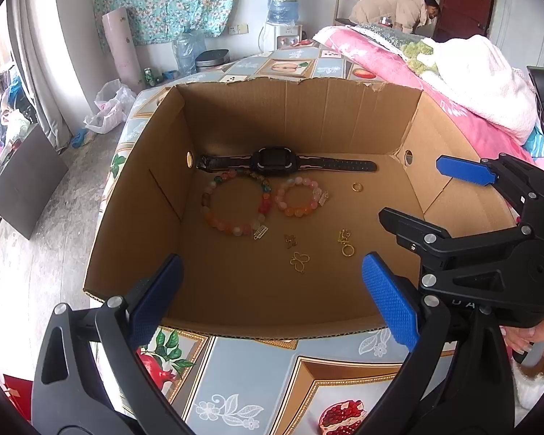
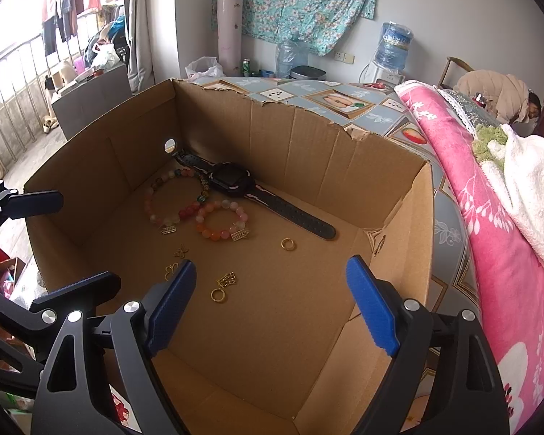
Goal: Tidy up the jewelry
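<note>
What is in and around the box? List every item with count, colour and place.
box: one, brown cardboard, open, on the patterned table
watch: one, black, flat by the far wall
bead bracelets: two, pink-orange, side by side before the watch
rings: two, gold, right part of the floor
charms: three loose, gold, near the front
blanket: one, pink, right of the box
left hand-held gripper: open, empty
right hand-held gripper: open, empty

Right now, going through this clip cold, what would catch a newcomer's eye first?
The open cardboard box fills both views, sitting on a fruit-patterned tablecloth. On its floor a black smartwatch lies flat along the far wall, with two pastel bead bracelets, a larger one and a smaller one, just in front of it and small gold pieces scattered nearer. Both grippers, left and right, hover with jaws wide and empty.
</note>
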### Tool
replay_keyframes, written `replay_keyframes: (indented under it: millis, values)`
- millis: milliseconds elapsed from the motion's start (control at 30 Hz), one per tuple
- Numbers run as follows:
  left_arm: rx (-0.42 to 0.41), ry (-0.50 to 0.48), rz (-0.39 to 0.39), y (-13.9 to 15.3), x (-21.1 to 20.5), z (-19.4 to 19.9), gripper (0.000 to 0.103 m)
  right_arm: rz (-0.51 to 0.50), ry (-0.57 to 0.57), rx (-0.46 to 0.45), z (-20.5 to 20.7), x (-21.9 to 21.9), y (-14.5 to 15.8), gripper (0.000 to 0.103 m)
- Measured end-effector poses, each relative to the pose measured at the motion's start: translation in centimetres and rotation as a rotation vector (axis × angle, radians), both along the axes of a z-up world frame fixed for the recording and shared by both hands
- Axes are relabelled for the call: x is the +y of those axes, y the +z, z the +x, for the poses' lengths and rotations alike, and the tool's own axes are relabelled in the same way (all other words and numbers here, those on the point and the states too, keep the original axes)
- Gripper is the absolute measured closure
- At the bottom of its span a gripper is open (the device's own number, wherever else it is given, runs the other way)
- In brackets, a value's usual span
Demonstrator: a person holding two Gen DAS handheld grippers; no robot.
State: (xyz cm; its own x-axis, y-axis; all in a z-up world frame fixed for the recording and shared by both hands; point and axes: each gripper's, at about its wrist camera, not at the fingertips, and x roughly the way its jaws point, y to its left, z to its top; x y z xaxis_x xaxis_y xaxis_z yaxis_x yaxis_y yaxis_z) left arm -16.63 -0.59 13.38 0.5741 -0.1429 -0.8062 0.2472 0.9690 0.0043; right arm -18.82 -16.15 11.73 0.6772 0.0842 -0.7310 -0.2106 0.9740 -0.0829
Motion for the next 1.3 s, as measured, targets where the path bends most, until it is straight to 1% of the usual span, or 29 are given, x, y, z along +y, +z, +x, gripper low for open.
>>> replay_keyframes:
  millis: [433, 667, 1033, 1300]
  values:
    - [-0.035, 0.006, -0.01, -0.01, 0.01, -0.4, 0.008, -0.002, 0.001, 0.004, -0.04, 0.08, -0.03, 0.02]
    - [-0.03, 0.005, -0.008, -0.02, -0.02, -0.31, 0.008, -0.002, 0.001, 0.004, -0.05, 0.09, -0.03, 0.02]
    - [0.002, 0.001, 0.001, -0.1, -0.06, 0.02, 0.008, -0.001, 0.0, 0.005, -0.16, 0.18, -0.04, 0.019]
    - [0.0, -0.002, 0.001, -0.08, -0.05, -0.05, 0.008, -0.001, 0.003, 0.005, -0.17, 0.13, -0.1, 0.019]
